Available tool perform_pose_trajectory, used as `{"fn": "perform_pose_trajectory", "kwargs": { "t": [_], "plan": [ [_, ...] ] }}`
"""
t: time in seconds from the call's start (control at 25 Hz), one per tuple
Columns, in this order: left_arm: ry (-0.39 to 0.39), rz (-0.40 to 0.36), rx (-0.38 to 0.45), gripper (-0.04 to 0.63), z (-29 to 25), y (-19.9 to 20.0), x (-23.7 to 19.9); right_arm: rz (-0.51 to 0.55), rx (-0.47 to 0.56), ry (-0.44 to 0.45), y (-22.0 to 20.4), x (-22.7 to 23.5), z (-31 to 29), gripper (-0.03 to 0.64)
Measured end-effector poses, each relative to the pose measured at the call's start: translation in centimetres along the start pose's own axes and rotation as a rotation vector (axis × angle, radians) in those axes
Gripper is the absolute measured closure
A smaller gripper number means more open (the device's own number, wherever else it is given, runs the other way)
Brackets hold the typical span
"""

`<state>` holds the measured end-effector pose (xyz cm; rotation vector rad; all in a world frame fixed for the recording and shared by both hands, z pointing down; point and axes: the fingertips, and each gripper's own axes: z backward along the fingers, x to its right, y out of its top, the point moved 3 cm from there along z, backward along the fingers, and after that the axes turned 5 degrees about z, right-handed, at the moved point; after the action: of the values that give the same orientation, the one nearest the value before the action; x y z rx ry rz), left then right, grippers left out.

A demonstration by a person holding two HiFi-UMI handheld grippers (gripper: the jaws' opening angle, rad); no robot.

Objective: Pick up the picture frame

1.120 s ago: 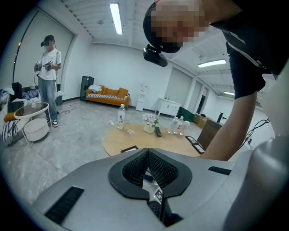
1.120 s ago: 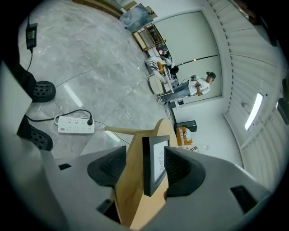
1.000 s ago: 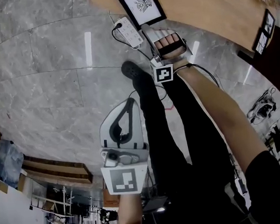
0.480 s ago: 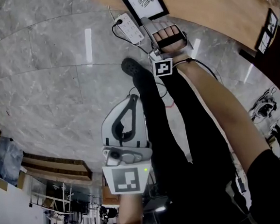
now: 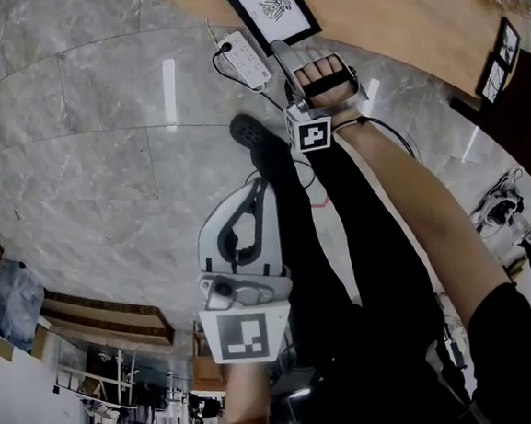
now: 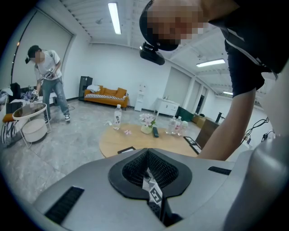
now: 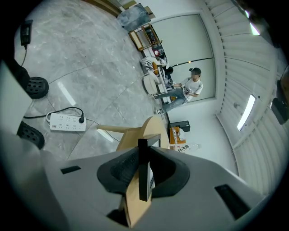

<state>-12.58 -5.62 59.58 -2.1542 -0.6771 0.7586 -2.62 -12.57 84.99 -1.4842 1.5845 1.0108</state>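
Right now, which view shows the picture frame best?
Head view: the picture frame lies face-up on the table, drawing visible. Right gripper view shows only its dark edge between the closing right tongs. Left gripper view: a distant sliver at most.

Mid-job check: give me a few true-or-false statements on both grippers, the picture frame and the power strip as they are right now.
1. The right gripper has the picture frame edge between its jaws. True; the jaws are closing on it.
2. The left gripper grips the frame too. False: it hangs low over the floor, jaws together, holding nothing.
3. The power strip lies on the table. False: it lies on the floor.
4. The frame shows a dark drawing on white. True.
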Motion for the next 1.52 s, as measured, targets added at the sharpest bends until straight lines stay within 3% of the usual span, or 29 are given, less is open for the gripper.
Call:
{"fn": "perform_pose_trajectory", "kwargs": {
  "t": [0.48,0.76,1.2,1.52],
  "plan": [
    [0.046,-0.019,0.069,0.581,2.2,4.8,1.8,0.035,0.064,-0.009,-1.8,4.8,2.7,0.554],
    [0.056,-0.015,0.149,0.581,4.7,10.6,3.5,0.060,0.128,-0.070,-3.0,12.6,4.5,0.554],
    [0.051,-0.059,0.288,0.581,9.1,20.6,6.4,0.041,0.315,-0.028,-1.8,25.1,10.1,0.554],
    [0.097,-0.095,0.375,0.581,13.5,25.9,6.6,0.018,0.404,-0.062,-1.1,36.3,13.7,0.554]
  ]
}}
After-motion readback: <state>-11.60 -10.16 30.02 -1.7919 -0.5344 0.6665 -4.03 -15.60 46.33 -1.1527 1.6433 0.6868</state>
